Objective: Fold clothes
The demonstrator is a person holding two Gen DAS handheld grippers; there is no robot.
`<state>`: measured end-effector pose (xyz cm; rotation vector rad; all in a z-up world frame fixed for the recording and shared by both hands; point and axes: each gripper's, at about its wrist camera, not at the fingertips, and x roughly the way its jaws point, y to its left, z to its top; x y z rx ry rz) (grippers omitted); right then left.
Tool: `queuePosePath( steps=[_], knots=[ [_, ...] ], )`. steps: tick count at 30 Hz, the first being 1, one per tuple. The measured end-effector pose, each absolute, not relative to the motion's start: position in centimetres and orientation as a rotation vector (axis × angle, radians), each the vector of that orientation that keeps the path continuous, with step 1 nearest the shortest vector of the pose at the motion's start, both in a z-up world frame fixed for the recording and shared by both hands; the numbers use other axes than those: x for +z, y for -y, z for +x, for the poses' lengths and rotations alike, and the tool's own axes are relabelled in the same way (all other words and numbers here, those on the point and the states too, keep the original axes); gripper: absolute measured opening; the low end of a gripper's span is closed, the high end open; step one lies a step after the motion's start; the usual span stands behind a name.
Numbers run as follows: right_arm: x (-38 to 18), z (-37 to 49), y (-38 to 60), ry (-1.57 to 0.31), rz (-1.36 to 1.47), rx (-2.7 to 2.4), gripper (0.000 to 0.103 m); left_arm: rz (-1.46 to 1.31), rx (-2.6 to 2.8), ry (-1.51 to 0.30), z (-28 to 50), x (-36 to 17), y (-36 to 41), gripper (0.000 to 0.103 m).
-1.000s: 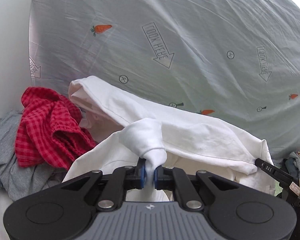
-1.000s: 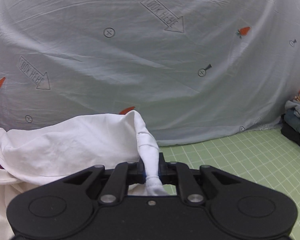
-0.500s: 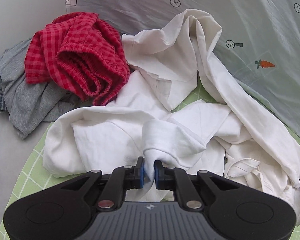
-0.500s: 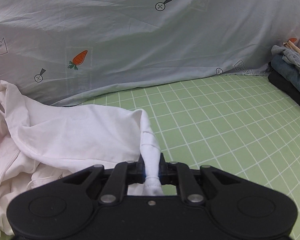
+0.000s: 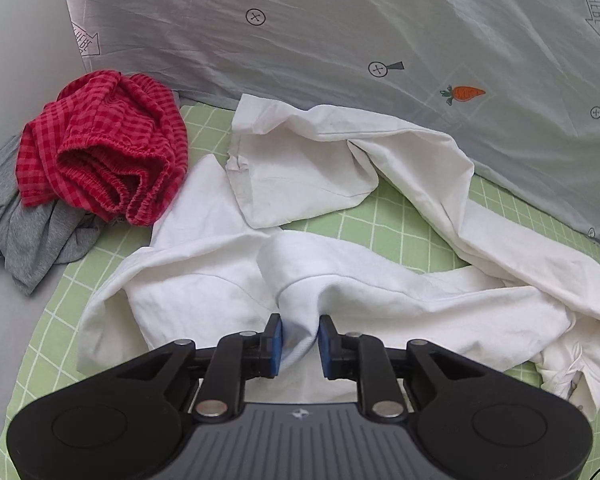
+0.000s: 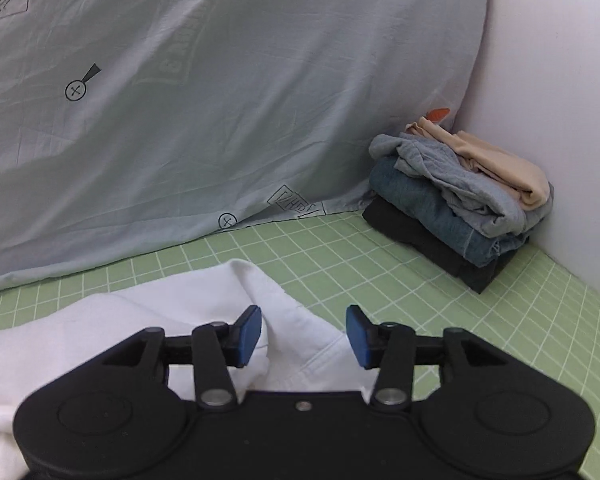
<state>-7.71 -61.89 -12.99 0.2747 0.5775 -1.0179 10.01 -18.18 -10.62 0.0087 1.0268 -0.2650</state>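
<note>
Both grippers' jaws are opening: left gripper (image 5: pixel 299 345) loosening around white shirt (image 5: pixel 380 292); right gripper (image 6: pixel 303 336) spread clear above it.

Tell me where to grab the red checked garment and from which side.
Grip the red checked garment at its gathered elastic edge, coming from the front, the camera's side. That ruffled edge faces the camera and curls up off the pile, a thick ridge to pinch, clear of the grey garment beneath.

Looks like a bedroom at home: green grid bed sheet (image 6: pixel 340 256), carrot-print duvet (image 6: pixel 220 100), folded clothes stack (image 6: pixel 456 208) against the wall (image 6: pixel 560 80).
</note>
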Motion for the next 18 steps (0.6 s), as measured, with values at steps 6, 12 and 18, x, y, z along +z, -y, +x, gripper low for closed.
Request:
queuePosePath(
  steps=[6,12,18],
  knots=[
    [-16.4,-11.0,56.1,-0.604,0.441,-0.901,0.073,0.041,-0.265,-1.067,10.8,-11.2,18.4,0.024],
    [-19.5,-10.0,54.7,-0.625,0.695,-0.807,0.078,0.040,-0.272,-1.084,10.9,-11.5,18.1,0.025],
    [-19.6,-9.6,56.4,-0.559,0.744,-0.837,0.014,0.035,-0.266,-1.035,10.7,-11.0,18.2,0.016]
  ],
)
